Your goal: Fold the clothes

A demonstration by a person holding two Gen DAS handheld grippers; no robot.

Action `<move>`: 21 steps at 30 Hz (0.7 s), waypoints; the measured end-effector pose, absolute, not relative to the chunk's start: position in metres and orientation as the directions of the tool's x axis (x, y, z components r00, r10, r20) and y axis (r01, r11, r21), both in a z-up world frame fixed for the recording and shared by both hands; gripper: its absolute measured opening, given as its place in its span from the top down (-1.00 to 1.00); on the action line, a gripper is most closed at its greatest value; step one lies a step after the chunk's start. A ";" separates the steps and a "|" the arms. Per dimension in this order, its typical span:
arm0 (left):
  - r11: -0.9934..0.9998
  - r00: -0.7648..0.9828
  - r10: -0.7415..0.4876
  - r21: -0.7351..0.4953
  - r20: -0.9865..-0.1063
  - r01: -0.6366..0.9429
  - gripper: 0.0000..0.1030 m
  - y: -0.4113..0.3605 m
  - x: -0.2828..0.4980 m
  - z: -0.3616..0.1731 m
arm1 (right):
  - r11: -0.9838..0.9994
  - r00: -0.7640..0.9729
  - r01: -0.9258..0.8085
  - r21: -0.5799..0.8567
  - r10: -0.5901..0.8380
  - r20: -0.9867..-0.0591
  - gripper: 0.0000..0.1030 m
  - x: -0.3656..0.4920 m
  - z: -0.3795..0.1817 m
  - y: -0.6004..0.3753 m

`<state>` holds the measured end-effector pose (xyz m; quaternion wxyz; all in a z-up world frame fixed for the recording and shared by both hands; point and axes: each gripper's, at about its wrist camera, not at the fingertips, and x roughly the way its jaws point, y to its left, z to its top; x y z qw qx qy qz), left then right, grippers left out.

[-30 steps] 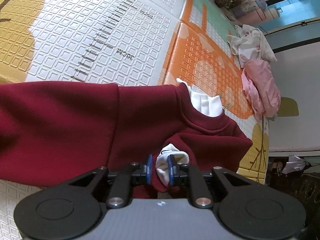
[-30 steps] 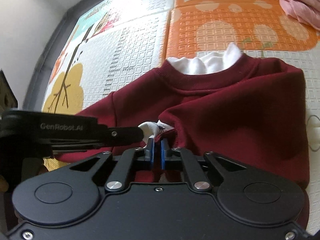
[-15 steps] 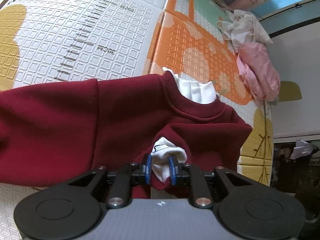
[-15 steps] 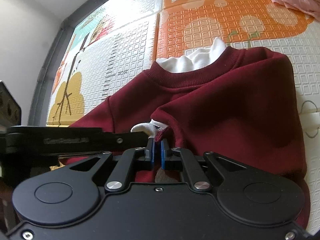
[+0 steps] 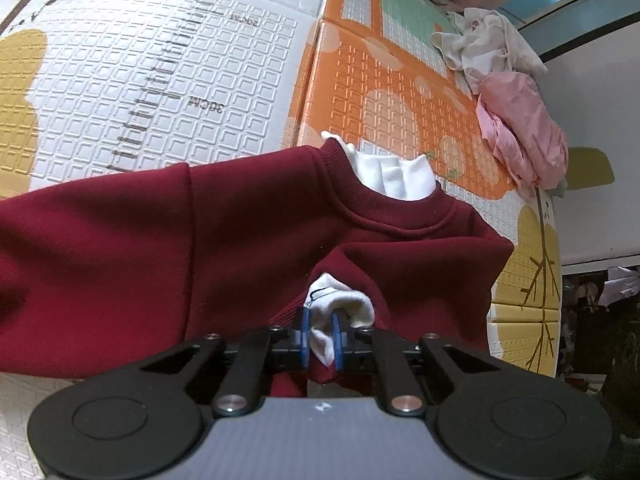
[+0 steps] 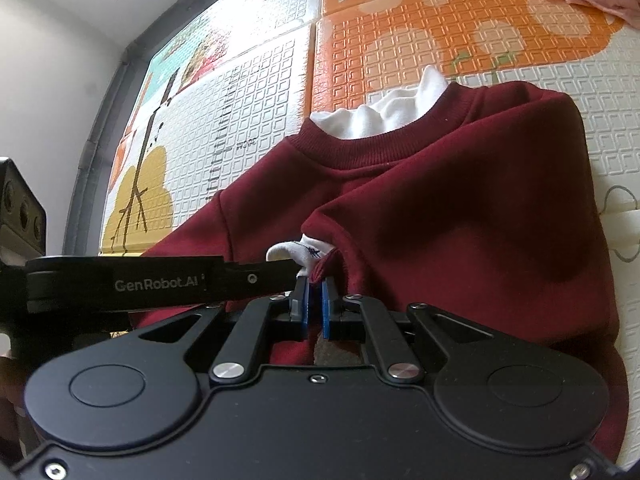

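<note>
A dark red sweatshirt (image 5: 248, 240) with a white inner collar (image 5: 394, 174) lies on the play mat; it also shows in the right wrist view (image 6: 460, 200). One sleeve is folded across the chest. My left gripper (image 5: 320, 334) is shut on that sleeve's white cuff (image 5: 340, 304). My right gripper (image 6: 315, 302) is shut on the red sleeve end next to the same cuff (image 6: 296, 252). The left gripper's body (image 6: 160, 280) reaches in from the left in the right wrist view, its tip touching the cuff.
The foam play mat (image 5: 180, 60) has white, orange and yellow panels. A pile of pink clothes (image 5: 524, 136) and white clothes (image 5: 484, 44) lies at the mat's far right edge. A wall (image 6: 52, 80) borders the mat on the left.
Both grippers, still holding the cuff, have pulled back a little, so the sweatshirt sits lower in the views and more mat shows beyond the collar.
</note>
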<state>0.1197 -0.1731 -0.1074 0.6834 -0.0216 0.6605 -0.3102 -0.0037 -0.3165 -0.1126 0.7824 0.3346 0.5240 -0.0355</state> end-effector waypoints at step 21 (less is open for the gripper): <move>0.794 -0.105 -0.535 -0.542 -0.838 0.274 0.66 -0.154 0.124 -0.115 | 0.765 0.458 0.386 0.515 0.326 -0.827 0.91 -0.006 -0.105 -0.315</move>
